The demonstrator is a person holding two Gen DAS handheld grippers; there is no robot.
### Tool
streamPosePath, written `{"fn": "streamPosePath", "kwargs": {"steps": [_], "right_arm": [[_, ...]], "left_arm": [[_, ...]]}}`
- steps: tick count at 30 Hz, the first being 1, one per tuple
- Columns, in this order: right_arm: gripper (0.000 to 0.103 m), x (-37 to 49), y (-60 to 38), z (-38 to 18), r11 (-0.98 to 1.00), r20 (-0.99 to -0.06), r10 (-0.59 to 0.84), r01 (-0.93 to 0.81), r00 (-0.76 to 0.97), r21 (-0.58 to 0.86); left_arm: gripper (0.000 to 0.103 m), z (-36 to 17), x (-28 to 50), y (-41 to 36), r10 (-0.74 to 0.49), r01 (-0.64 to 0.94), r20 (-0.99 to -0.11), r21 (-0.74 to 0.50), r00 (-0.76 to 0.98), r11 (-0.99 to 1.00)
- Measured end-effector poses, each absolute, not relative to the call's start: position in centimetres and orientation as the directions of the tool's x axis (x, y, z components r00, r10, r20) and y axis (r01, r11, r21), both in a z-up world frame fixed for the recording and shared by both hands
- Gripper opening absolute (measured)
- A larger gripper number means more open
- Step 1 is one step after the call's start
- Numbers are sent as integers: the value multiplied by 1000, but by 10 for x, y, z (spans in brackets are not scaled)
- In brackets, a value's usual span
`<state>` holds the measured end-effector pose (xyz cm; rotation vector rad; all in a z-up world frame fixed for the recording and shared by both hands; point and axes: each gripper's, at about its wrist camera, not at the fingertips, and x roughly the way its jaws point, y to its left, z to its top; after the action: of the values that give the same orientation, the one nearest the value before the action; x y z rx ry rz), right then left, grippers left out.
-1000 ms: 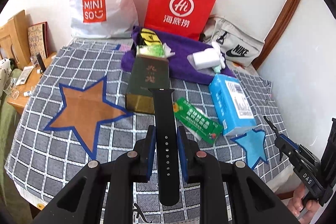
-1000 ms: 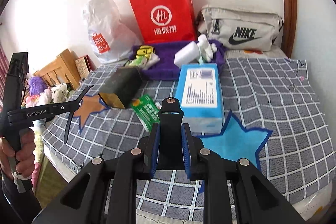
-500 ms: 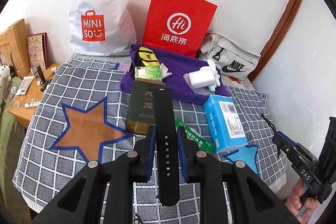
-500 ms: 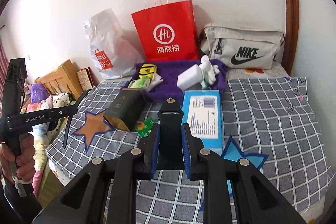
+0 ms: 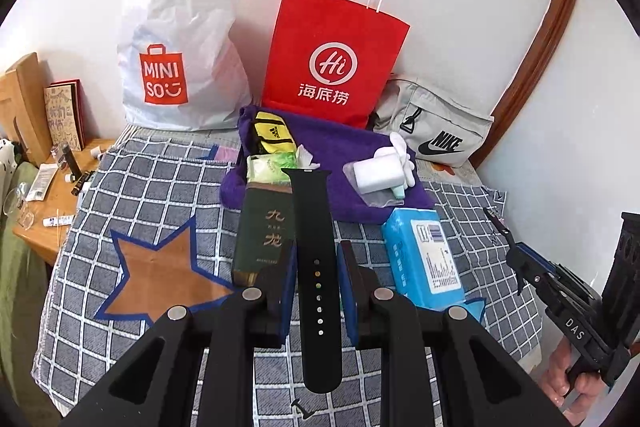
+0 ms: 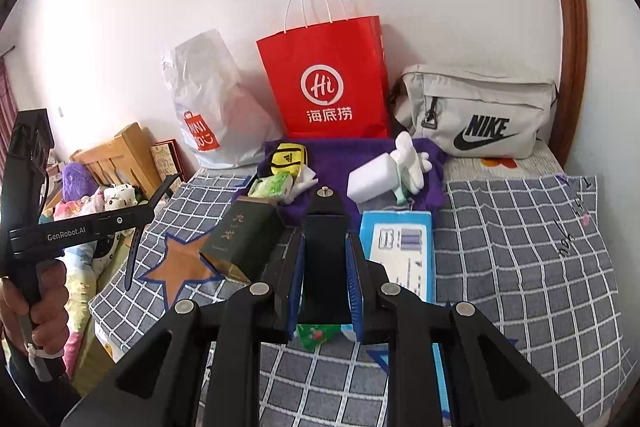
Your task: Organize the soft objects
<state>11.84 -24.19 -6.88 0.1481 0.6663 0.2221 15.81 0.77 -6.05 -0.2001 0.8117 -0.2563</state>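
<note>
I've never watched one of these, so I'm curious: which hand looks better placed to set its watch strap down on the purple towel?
Probably the left. The left tool grips its long strap whose far end already appears over the purple towel. The right tool clamps its short strap nearer the blue pack.

Ahead of my fingers: white bag [image 5: 182,63] read "MINISO", red bag [image 5: 334,61] "Hi 海底捞", grey pouch [image 6: 478,111] "NIKE", dark box [image 5: 266,227] "九龙"; other gripper's [image 6: 86,225] side read "GenRobot.AI".

blanket [image 5: 152,187]: grey, white checks, orange star
towel [image 5: 352,147]: purple
paper bag [image 5: 336,67]: red
strap [image 5: 316,259]: black
tissue pack [image 5: 424,259]: blue
</note>
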Motion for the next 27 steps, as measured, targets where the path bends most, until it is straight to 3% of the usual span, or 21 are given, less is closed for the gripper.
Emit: {"fn": "streamPosePath", "kwargs": {"steps": [27], "right_arm": [[21,192,-237,-75,961,-600,271,-172,753,218]], "left_arm": [[19,-75,218,9,-291,118,-726,-281,623,953]]}}
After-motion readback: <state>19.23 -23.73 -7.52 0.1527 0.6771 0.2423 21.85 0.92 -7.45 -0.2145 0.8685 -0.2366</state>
